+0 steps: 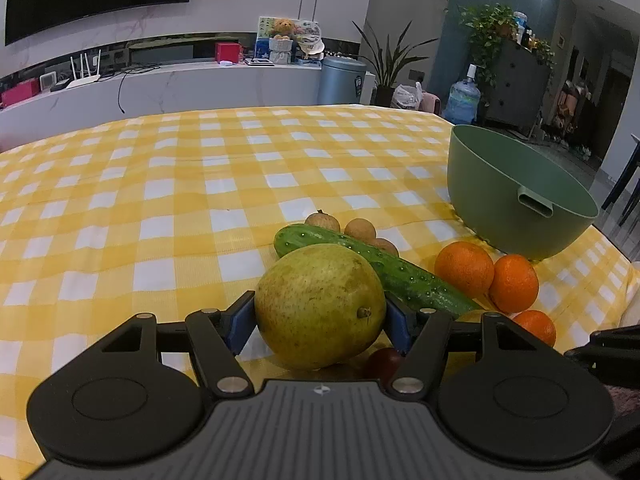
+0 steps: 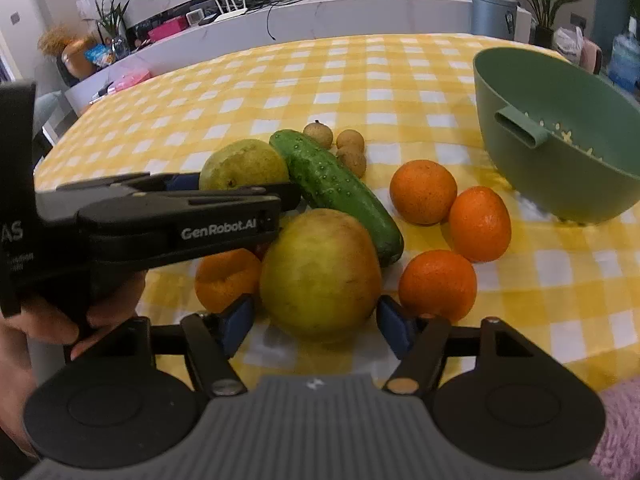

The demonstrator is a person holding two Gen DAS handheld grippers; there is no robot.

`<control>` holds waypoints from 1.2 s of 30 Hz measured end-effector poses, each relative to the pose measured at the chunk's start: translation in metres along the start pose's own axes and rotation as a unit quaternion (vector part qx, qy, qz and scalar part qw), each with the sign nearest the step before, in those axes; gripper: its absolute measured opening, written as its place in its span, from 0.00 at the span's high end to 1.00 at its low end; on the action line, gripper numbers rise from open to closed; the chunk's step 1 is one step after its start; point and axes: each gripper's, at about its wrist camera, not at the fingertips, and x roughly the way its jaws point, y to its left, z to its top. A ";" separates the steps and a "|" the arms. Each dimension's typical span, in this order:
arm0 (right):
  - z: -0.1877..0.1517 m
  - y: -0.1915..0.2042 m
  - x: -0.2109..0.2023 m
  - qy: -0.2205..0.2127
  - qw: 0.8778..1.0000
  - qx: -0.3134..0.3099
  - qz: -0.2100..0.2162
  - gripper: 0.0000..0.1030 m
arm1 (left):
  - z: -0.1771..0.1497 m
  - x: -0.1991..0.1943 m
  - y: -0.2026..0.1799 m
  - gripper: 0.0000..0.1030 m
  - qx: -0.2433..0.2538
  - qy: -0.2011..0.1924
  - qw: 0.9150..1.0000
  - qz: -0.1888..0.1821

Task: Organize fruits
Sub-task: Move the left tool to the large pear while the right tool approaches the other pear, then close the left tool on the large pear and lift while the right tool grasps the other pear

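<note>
STEP: pick-up | left claw clamped on pear, lower centre | right claw gripped second pear | NEXT: likely lift both toward green bowl, upper right.

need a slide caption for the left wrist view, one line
Left hand-held gripper closed around a pear on the yellow checked cloth, beside a cucumber, oranges and a green bowl.

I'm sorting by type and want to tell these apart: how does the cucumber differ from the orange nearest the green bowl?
The cucumber is long and cylindrical; the orange is round.
The cucumber is dark green with small pale bumps; the orange is bright orange with finer-textured skin.
The cucumber lies diagonally and is longer than the orange is wide.
Both rest on the checked cloth, outside the green bowl, and neither is in a gripper.
</note>
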 end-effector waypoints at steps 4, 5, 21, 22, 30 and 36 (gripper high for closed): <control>0.000 -0.004 0.000 -0.008 1.000 0.012 0.008 0.42 | 0.000 0.003 0.004 0.25 -0.010 0.001 1.000 -0.003; 0.000 -0.002 0.000 -0.008 1.000 0.007 0.006 0.42 | 0.000 0.005 0.007 0.22 -0.023 0.004 1.000 -0.006; 0.002 -0.001 -0.005 -0.033 0.999 -0.006 0.007 0.41 | -0.012 -0.005 0.013 0.27 -0.080 -0.035 0.996 -0.031; 0.002 -0.001 -0.006 -0.035 0.999 -0.004 0.009 0.41 | -0.012 -0.009 0.012 0.27 -0.079 -0.042 0.995 -0.032; 0.001 -0.004 -0.022 -0.077 0.997 0.008 0.023 0.42 | -0.001 -0.043 0.009 0.27 -0.086 -0.094 0.992 -0.015; 0.003 -0.013 -0.038 -0.112 0.992 0.034 0.038 0.45 | 0.018 -0.065 0.001 0.27 -0.096 -0.110 0.989 0.006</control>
